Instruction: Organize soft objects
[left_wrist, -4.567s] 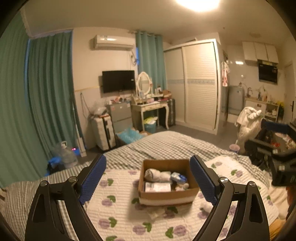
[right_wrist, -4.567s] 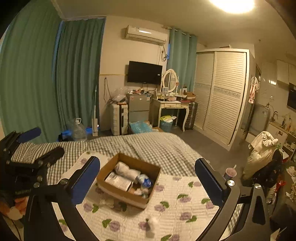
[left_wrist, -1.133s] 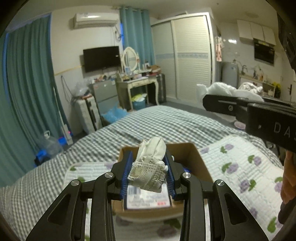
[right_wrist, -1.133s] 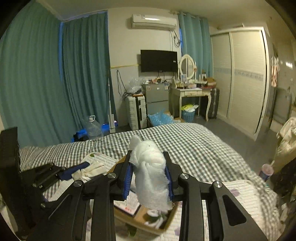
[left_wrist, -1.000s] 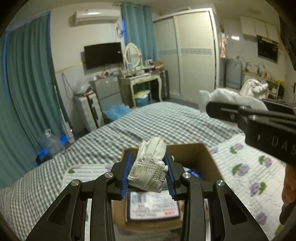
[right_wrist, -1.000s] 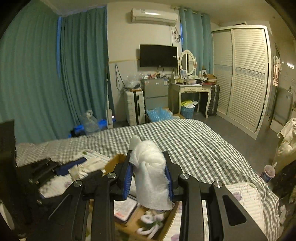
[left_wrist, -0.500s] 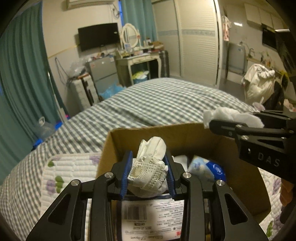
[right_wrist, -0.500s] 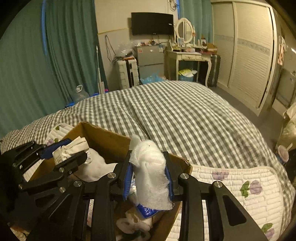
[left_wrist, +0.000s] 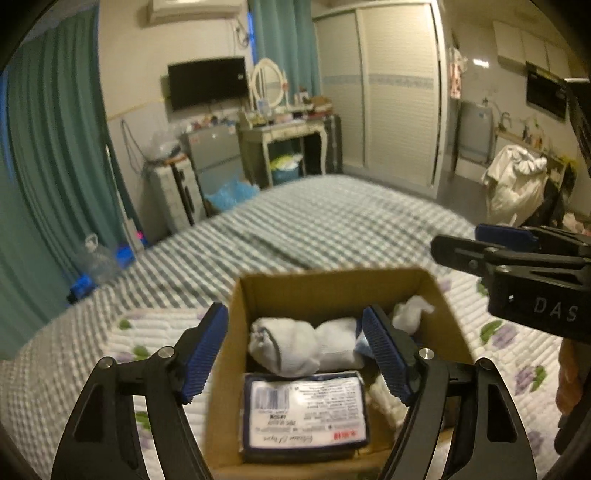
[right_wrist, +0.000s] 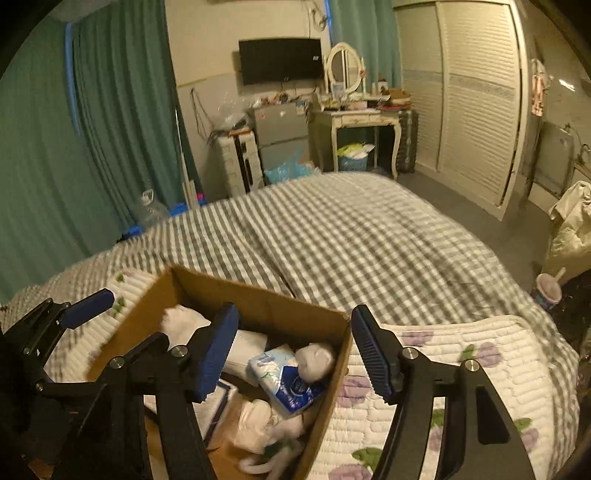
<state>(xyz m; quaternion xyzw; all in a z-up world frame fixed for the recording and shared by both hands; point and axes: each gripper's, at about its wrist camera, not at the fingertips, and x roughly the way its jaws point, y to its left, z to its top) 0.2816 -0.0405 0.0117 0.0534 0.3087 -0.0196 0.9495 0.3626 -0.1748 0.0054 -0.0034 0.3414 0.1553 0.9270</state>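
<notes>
Drop step: left tool (left_wrist: 295, 354) and right tool (right_wrist: 293, 350) are opening over the box (left_wrist: 332, 284), both empty; next, lift clear and seek another soft item.

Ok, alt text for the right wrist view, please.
The right tongs, jaws opening with nothing between them, hover over an open cardboard box of white soft items and a blue tissue pack on a bed. The left tongs show at the left edge.
</notes>
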